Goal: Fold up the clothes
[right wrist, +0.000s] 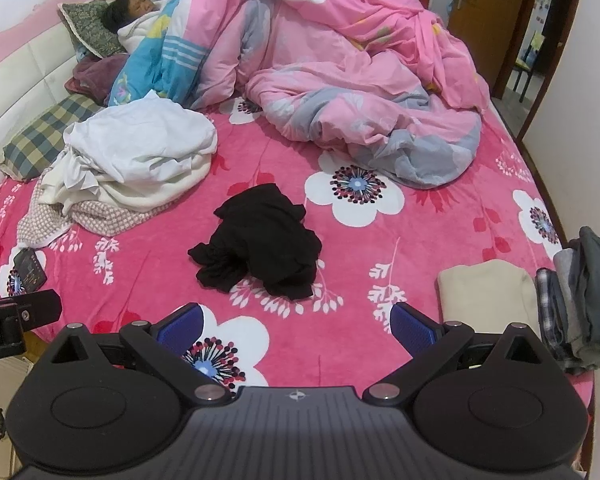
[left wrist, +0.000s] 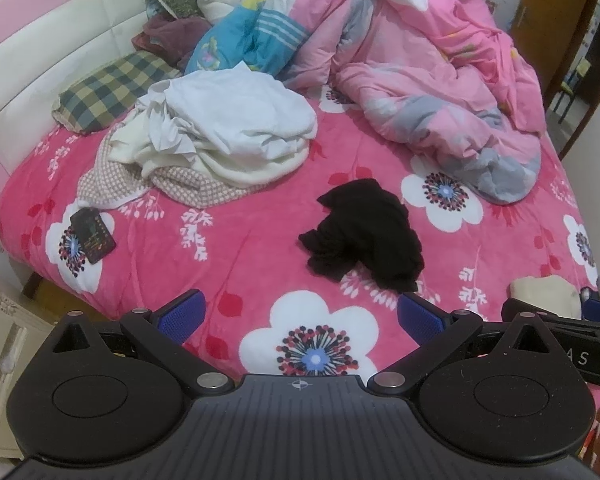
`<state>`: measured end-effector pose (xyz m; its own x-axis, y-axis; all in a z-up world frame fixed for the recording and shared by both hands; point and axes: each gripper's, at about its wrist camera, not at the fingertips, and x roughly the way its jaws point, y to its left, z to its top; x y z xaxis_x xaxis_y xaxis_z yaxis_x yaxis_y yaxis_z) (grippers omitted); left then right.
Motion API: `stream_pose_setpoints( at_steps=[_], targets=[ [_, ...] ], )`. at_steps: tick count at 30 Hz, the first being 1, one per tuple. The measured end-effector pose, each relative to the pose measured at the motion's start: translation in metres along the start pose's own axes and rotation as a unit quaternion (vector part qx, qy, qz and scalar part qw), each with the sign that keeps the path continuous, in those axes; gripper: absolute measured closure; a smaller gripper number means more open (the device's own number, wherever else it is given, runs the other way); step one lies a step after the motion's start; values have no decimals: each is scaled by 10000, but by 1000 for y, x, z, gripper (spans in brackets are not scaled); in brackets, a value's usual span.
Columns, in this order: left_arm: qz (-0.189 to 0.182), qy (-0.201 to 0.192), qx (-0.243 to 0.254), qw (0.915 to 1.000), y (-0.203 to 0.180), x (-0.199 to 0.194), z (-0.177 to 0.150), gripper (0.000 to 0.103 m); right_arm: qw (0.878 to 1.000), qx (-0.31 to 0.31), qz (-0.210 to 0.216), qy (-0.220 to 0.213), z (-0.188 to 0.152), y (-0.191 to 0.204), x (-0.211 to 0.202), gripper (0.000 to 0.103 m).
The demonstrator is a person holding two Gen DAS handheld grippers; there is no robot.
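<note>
A crumpled black garment (left wrist: 364, 232) (right wrist: 260, 240) lies alone on the pink flowered bed cover (left wrist: 228, 248) (right wrist: 380, 256). My left gripper (left wrist: 300, 316) hangs open over the bed's near edge, short of the garment, with nothing between its blue pads. My right gripper (right wrist: 294, 322) is also open and empty, just in front of the garment. A pile of white and checked clothes (left wrist: 220, 136) (right wrist: 136, 160) sits at the left. A folded cream garment (right wrist: 484, 292) (left wrist: 544, 294) lies at the right, beside a stack of grey and plaid clothes (right wrist: 580, 304).
A person lies under a blue blanket (left wrist: 244, 36) (right wrist: 156, 52) at the head of the bed. A big pink duvet (left wrist: 440, 80) (right wrist: 360, 72) is heaped at the back right. A plaid pillow (left wrist: 112, 92) and a dark card (left wrist: 92, 234) lie at the left.
</note>
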<state>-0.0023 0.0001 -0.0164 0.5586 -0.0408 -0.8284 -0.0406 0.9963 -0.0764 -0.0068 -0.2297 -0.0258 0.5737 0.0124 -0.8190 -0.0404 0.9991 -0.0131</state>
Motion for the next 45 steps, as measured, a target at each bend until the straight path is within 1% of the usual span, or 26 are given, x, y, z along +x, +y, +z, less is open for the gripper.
stream_pose_setpoints(
  at_steps=[13,18,22,28,32,36,40,43,45],
  targets=[
    [-46,42,-2,10000,9,10,9,0,10000,58,-63,4,9,8,8,1],
    [-87,51,12,9999,15,18,16,0,9998,193,-52,-41,13,11,12,1],
    [-186,-120,46,9997,22,25,22,0,9993,365,-4,-97,18,9,16,1],
    [-394,-353,20,9986,37,41,31,0,9989,442,-156,-95,23,11,29,1],
    [-521,-539,46,9972,49,59,36,0,9985,441,-281,-159,27,16,38,1],
    [-621,-612,44,9962,59,83,46,0,9985,296,-303,-351,30,18,44,1],
    [-549,-541,-126,9969,65,111,59,0,9992,87,-160,-369,39,18,68,1],
    [-320,-525,-237,9978,68,130,66,0,9991,-8,59,-429,48,16,92,2],
    [-69,-555,-229,9982,67,145,69,0,9984,-51,249,-499,56,12,117,3]
  ],
)
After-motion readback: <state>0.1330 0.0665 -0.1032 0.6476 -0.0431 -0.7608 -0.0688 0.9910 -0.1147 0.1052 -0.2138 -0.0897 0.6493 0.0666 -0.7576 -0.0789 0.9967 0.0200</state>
